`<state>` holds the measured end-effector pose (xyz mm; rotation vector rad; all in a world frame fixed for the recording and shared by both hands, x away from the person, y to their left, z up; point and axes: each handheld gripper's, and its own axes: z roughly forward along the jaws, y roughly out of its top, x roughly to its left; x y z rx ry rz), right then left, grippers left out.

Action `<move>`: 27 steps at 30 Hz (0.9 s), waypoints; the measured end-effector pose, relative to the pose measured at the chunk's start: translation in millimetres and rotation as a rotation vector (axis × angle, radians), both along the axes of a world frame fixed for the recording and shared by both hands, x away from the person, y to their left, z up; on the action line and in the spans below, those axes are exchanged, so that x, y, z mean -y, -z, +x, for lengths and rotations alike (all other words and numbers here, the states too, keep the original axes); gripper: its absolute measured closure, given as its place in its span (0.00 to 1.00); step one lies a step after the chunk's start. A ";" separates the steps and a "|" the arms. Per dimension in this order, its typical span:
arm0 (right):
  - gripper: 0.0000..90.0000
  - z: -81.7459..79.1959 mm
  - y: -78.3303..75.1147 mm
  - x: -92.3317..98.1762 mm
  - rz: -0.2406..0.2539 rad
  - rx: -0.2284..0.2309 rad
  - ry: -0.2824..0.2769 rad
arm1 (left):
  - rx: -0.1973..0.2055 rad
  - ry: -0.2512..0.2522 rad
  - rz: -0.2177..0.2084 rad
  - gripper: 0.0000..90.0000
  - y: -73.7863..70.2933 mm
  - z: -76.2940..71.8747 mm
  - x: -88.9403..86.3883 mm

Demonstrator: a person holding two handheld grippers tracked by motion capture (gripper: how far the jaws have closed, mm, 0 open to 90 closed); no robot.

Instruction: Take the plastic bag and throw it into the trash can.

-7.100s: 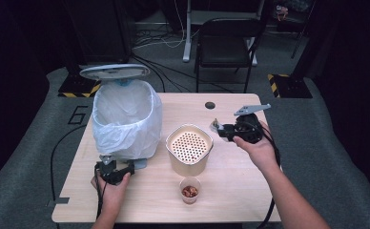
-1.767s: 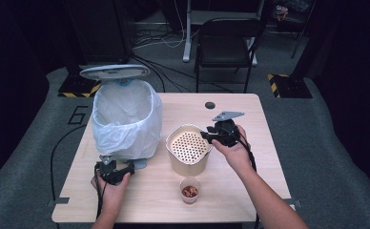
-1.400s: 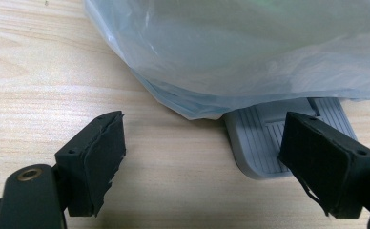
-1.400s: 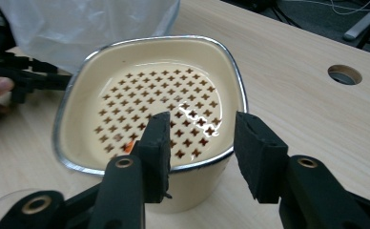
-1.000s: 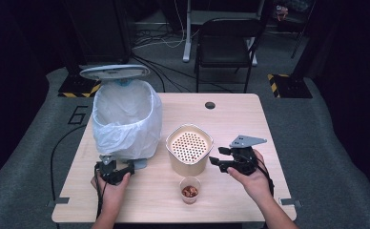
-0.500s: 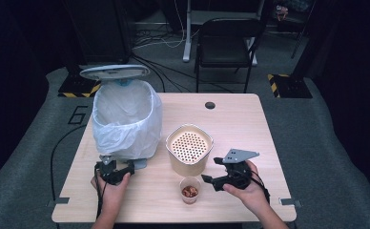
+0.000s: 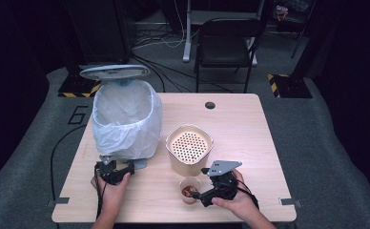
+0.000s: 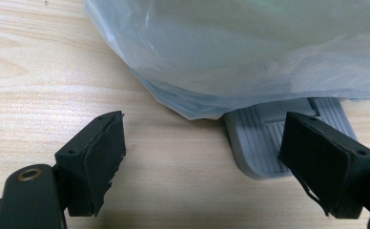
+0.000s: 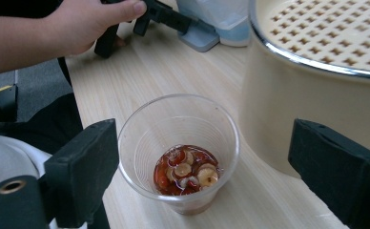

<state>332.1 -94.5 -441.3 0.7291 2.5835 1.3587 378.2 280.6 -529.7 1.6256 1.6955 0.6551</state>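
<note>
- Since the earlier frame, the right gripper [image 7: 196,194] has come from mid-table down to the lower centre of the high view, its jaws having just been opening, with the plastic cup [image 7: 190,188] just ahead of them, untouched.
- Bin liner [image 7: 126,119] bulges at centre left, under a raised lid [image 7: 115,72].
- Cream strainer pot [image 7: 189,147] stands mid-frame, just above the cup.
- Left gripper [image 7: 131,167] (open, holding nothing) sits at the grey pedal [image 8: 288,138].
- Reddish scraps lie in the cup's bottom [image 9: 185,171].
</note>
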 end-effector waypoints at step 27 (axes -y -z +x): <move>0.22 0.6 33.6 -34.9 -0.123 0.025 -0.090 | 0.002 0.000 -0.002 0.17 0.1 0.1 0.1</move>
